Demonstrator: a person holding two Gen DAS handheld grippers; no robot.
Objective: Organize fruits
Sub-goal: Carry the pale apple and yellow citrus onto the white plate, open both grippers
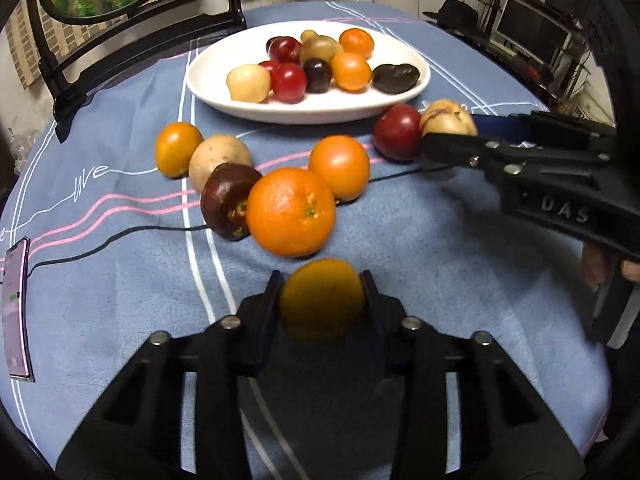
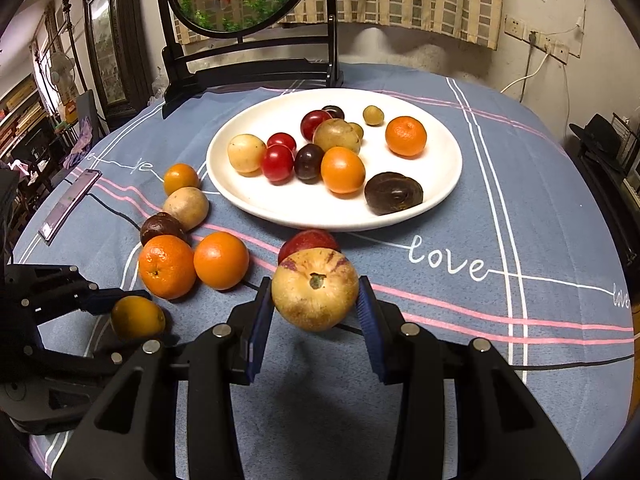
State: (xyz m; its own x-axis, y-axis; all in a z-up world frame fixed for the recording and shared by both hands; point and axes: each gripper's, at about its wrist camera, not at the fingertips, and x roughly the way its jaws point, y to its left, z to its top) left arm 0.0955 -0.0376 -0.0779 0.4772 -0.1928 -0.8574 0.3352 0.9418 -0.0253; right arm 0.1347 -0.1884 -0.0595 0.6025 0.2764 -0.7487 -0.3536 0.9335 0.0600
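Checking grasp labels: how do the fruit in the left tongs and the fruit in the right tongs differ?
The small orange fruit in the left tongs is plain yellow-orange; the pale fruit in the right tongs is tan with purple streaks. The pale fruit looks larger and shows a stem end; the orange one shows none. Both are round and gripped at their sides.

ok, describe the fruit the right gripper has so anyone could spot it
Start at the white plate on the blue tablecloth; just in front of its near rim sits a dark red fruit. In front of that, the right gripper holds a pale yellow fruit. Unlike the oranges beside it, it has purple streaks and a dried green stem scar.
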